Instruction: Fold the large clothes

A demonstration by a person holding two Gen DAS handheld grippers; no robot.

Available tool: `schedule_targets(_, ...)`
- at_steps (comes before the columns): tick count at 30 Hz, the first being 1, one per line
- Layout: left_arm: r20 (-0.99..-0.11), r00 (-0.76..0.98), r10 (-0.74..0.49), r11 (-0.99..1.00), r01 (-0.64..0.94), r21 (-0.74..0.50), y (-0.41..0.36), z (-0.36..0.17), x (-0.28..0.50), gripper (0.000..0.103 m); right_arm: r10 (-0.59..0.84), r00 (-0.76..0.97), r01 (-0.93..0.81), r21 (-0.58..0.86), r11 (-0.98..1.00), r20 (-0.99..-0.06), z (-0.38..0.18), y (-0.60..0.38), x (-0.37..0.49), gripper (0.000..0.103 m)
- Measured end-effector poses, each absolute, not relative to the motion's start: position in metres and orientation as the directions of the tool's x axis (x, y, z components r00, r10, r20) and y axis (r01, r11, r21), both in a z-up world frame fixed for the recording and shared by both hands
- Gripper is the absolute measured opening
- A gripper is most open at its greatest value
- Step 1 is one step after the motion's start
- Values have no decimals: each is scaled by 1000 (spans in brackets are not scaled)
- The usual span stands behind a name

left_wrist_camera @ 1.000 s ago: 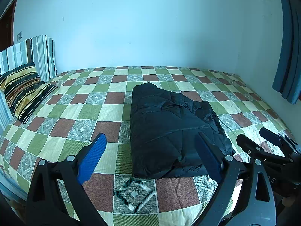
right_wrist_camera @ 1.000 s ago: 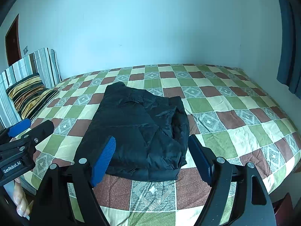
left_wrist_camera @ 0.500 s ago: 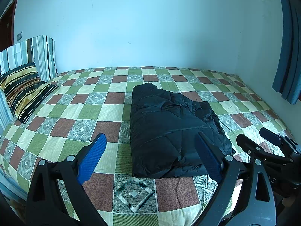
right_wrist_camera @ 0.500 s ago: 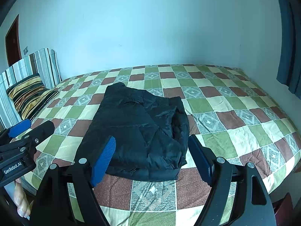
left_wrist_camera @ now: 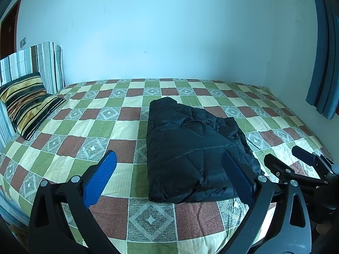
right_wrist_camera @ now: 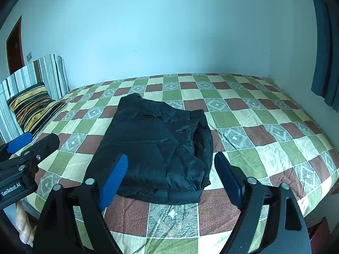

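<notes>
Black folded jacket [left_wrist_camera: 190,148] lies lengthwise toward the wall [left_wrist_camera: 169,31].

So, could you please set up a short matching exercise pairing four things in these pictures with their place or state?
Things:
1. black jacket
2. striped pillow
3. blue curtain
4. left tongs

Places or states:
A. hangs at the right edge
B. open, holding nothing
C. folded, in the middle of the bed
D. leans at the bed's left end

Pairs: 1-C, 2-D, 3-A, 4-B
</notes>
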State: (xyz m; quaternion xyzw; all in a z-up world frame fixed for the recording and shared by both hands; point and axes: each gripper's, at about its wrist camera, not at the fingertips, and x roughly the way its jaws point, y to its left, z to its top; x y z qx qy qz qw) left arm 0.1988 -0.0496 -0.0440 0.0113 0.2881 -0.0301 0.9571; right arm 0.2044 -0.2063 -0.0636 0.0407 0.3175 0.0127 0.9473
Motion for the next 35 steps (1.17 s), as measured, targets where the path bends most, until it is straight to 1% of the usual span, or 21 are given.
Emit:
schedule_targets(4,-552,832,-49,998,68,14,-50,-45,199,100,49,800,2,84,996,-599,-63,-204,205,83)
schedule_targets(8,-557,830,-22,998,53,40,-51,-47,200,101,48,795,3,82,997,-604,-64,-203,207,83)
schedule_targets(13,-540,842,-15,998,44,40,-50,-47,199,101,49,790,5,86,996,-611,-66,-202,210,84)
schedule_targets(21,-551,834,-33,998,53,20,-47,-52,204,101,53,782,0,84,996,-621,-72,-200,215,84)
schedule_targets(28,-543,840,-5,999,27,33,-42,-55,209,101,51,779,5,88,996,-625,-77,-202,219,84)
schedule_targets(35,-604,797,21,999,4,40,-24,-75,237,101,26,772,42,91,995,-636,-87,-221,232,84)
